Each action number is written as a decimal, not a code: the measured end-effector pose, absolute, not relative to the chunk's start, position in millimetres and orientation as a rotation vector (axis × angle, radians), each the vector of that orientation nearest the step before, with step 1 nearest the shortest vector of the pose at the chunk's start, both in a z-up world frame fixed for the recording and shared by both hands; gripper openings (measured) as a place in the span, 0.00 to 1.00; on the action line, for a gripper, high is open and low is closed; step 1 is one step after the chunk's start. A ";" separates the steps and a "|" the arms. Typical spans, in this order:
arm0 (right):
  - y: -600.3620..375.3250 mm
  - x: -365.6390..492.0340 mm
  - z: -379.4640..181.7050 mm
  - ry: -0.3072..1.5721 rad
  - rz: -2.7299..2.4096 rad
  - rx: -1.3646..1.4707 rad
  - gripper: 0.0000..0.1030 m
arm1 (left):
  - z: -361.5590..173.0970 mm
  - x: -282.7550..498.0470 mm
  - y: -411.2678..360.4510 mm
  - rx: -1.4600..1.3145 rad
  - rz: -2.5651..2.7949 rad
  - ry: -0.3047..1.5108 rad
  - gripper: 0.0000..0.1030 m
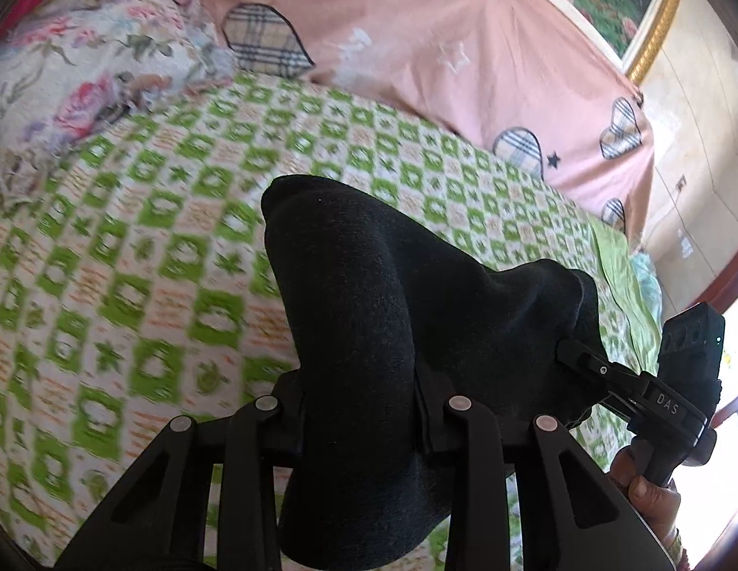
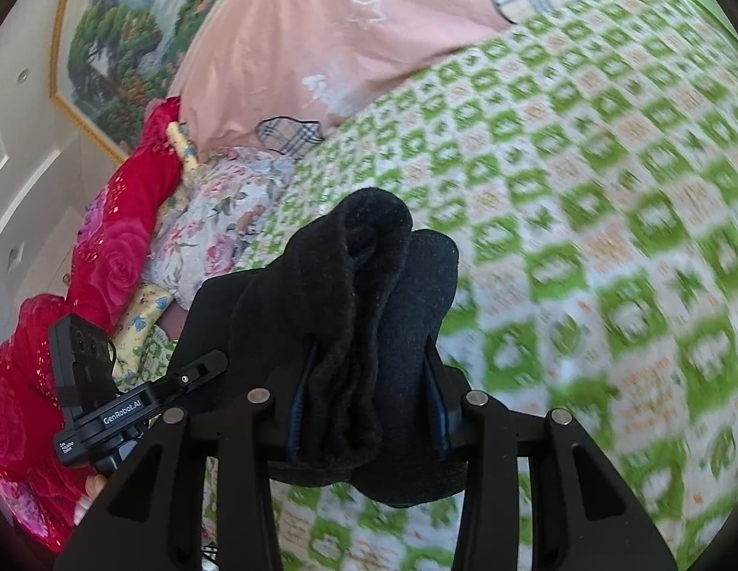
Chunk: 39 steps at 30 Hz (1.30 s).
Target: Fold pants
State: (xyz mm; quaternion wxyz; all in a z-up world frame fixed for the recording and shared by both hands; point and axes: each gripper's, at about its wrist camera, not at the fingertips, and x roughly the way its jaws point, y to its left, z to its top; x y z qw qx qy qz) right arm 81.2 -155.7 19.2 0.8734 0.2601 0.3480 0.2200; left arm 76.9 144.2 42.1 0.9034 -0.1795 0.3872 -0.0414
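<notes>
- The black pants (image 1: 369, 314) are held off the bed (image 1: 131, 247) by both tongs, bunched rather than lying flat.
- Left tongs (image 1: 364, 423): clamped on a thick fold of the pants. The cloth fills the gap between the jaws, rises in a dark hump ahead of them and hangs down below them.
- Right tongs (image 2: 369, 409): clamped on a gathered wad of the same pants. Several layers are pressed between the blue-edged pads (image 2: 297, 409), with a rolled edge of fleecy cloth standing up above the jaws.
- In the left wrist view the right tongs (image 1: 602, 371) show at the right edge, gripping the far end of the fabric, with a hand (image 1: 649, 490) on the handle beneath.
- In the right wrist view the left tongs (image 2: 198, 371) show at the lower left, touching the dark cloth (the contact itself is partly hidden).
- The bed carries a green and white checked cover; it appears blurred in both views.
- A pink quilt (image 1: 464, 47) with plaid hearts lies along the far side of the bed.
- A floral pillow (image 1: 83, 62) sits beside the quilt at the head end.
- A red rose-patterned blanket (image 2: 107, 247) lies just beyond the floral pillow.
- A gold-framed landscape picture (image 2: 121, 47) hangs on the wall behind the bedding.
</notes>
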 end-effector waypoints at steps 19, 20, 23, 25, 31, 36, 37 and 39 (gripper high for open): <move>-81.4 163.6 24.5 0.753 0.548 0.409 0.41 | 31.1 112.4 212.4 -0.403 0.061 0.780 0.31; -79.9 165.6 23.0 0.756 0.548 0.405 0.41 | 29.7 112.5 213.0 -0.404 0.063 0.782 0.31; -76.9 170.6 15.4 0.775 0.540 0.392 0.41 | 21.1 116.4 215.7 -0.409 0.067 0.798 0.32; -75.8 174.0 9.1 0.793 0.530 0.383 0.41 | 14.5 118.8 215.7 -0.407 0.069 0.813 0.32; -80.6 176.1 -4.9 0.809 0.486 0.354 0.50 | -0.1 119.3 217.2 -0.419 0.064 0.828 0.46; -85.6 174.0 -8.8 0.795 0.480 0.335 0.57 | -7.2 113.6 222.2 -0.423 0.090 0.836 0.60; -86.6 173.1 -9.3 0.789 0.474 0.329 0.59 | -7.5 112.6 222.9 -0.419 0.091 0.833 0.61; -88.5 171.3 -10.2 0.778 0.463 0.324 0.62 | -6.8 109.0 222.9 -0.412 0.097 0.829 0.63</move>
